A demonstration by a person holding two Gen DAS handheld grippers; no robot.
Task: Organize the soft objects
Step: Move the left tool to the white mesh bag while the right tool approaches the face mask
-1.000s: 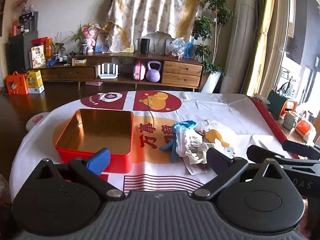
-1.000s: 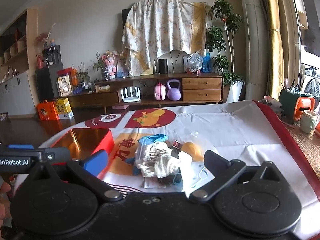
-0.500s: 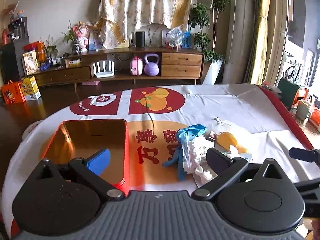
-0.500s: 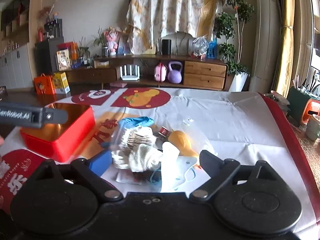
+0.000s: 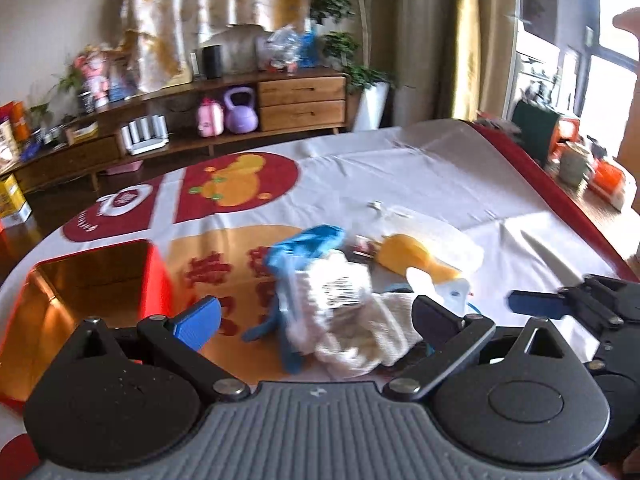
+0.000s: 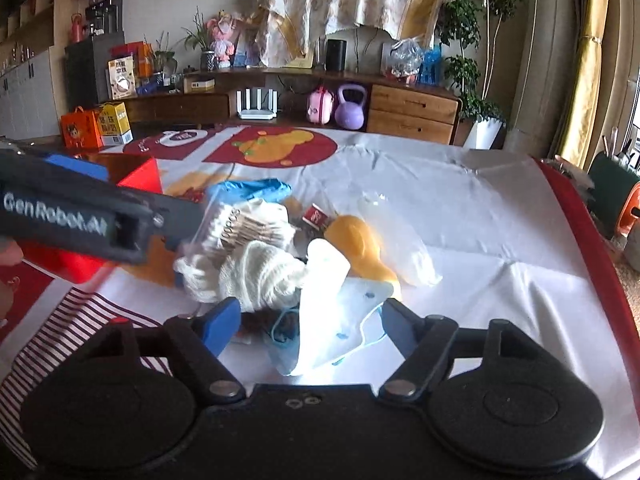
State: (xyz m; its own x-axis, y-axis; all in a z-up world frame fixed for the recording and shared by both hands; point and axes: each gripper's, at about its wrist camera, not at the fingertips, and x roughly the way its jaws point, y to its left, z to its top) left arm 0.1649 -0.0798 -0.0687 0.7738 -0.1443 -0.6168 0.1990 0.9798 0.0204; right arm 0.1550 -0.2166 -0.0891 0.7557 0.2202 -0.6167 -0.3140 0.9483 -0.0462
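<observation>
A heap of soft things lies mid-table: white knit gloves [image 5: 360, 336] [image 6: 264, 276], a bagged white bundle with a label [image 5: 336, 292], a blue glove [image 5: 308, 244] [image 6: 252, 190], a yellow item [image 5: 412, 258] [image 6: 356, 244], a pale face mask [image 6: 332, 320]. A red tin with a gold inside [image 5: 80, 292] [image 6: 140, 180] sits left of the heap. My left gripper [image 5: 316, 320] is open just before the white gloves. My right gripper [image 6: 312, 320] is open around the mask and gloves; it also shows in the left wrist view [image 5: 536, 304].
The table wears a white cloth with red and orange prints [image 6: 460, 208] and a red border at the right [image 6: 580, 216]. A wooden sideboard [image 6: 412, 112] with clutter stands behind. A clear plastic bag [image 6: 400, 240] lies right of the heap.
Both grippers have moved forward to the heap. The left one has swung right, away from the red tin. Both stay open.
</observation>
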